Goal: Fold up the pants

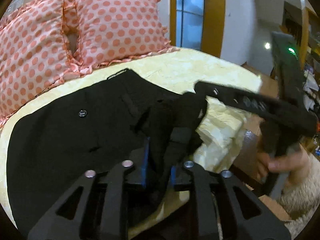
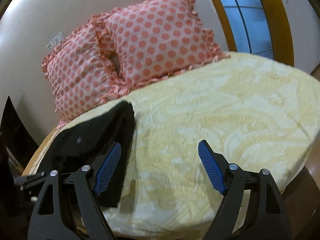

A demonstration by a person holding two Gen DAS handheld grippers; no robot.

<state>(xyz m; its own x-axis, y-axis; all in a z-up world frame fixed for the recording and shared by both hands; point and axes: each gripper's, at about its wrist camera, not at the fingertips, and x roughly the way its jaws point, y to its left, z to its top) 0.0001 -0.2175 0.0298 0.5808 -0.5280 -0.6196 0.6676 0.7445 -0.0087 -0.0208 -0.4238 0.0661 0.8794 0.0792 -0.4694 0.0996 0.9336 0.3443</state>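
Left gripper pinched closed, right gripper jaws spread wide, apparently empty

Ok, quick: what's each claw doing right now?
Left claw: closed on a fold of the black pants.
Right claw: open, holding nothing, above the yellow bedspread.

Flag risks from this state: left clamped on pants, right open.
1. The left gripper pinches only a bunched ridge of the pants; pulling may drag the fabric rather than fold it.
2. The right gripper is open over the bedspread, so it may grab that instead.
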